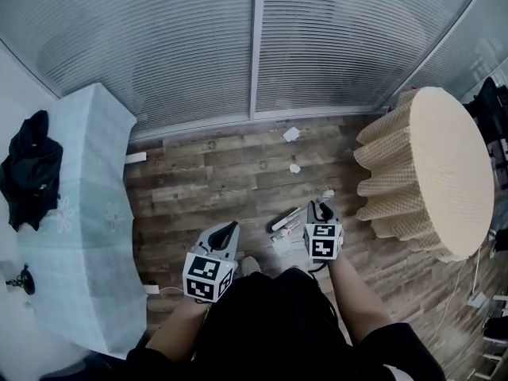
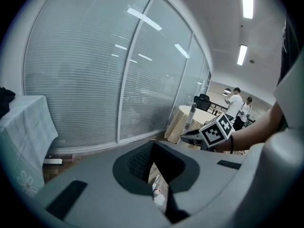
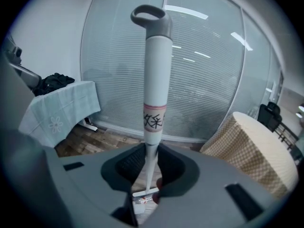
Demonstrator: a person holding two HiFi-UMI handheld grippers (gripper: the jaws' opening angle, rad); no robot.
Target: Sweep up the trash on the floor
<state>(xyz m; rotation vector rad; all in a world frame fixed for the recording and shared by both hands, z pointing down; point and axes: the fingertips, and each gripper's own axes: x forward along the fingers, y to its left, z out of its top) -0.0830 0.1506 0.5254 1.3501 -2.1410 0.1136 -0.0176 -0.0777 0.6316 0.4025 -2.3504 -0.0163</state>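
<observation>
My right gripper [image 1: 318, 211] is shut on a white broom handle [image 3: 156, 94] with a grey loop at its top; the handle stands upright between the jaws. Its lower end [image 1: 286, 219] rests on the wooden floor among a small pile of wrappers and paper [image 3: 142, 200]. More white paper scraps [image 1: 291, 134] [image 1: 294, 167] lie farther off toward the glass wall. My left gripper [image 1: 229, 231] hangs lower left of the broom, jaws together, holding nothing. In the left gripper view the right gripper [image 2: 214, 132] and the broom handle [image 2: 192, 114] show at right, and floor trash [image 2: 158, 190] shows under the jaws.
A round table [image 1: 432, 165] draped in checkered cloth stands at right. A table with a pale green cloth [image 1: 87, 205] and a black garment [image 1: 30, 165] stands at left. A glass wall with blinds [image 1: 254, 46] closes off the far side. Two people [image 2: 239, 106] stand far off.
</observation>
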